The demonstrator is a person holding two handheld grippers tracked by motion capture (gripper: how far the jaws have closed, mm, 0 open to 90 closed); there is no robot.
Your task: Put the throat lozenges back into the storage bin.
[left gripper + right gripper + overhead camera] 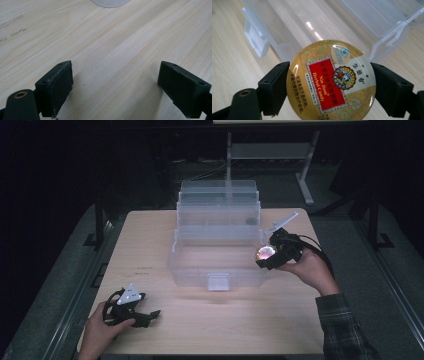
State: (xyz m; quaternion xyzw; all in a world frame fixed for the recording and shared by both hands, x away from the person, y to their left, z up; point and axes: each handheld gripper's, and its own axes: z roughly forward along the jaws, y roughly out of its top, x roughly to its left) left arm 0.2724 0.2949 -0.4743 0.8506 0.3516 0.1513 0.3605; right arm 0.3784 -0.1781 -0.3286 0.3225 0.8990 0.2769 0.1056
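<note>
Right gripper (329, 87), clamped on a round candy tin (331, 80) beside the clear tiered box (217, 237), apparently mid-transfer toward a compartment; left gripper (115, 87) rests apart on the table (105, 45).

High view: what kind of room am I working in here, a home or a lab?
Probably a lab or a recording setup, not a home: a lone light wood table in a dark room, a metal stand behind it, and cables on the floor.
</note>
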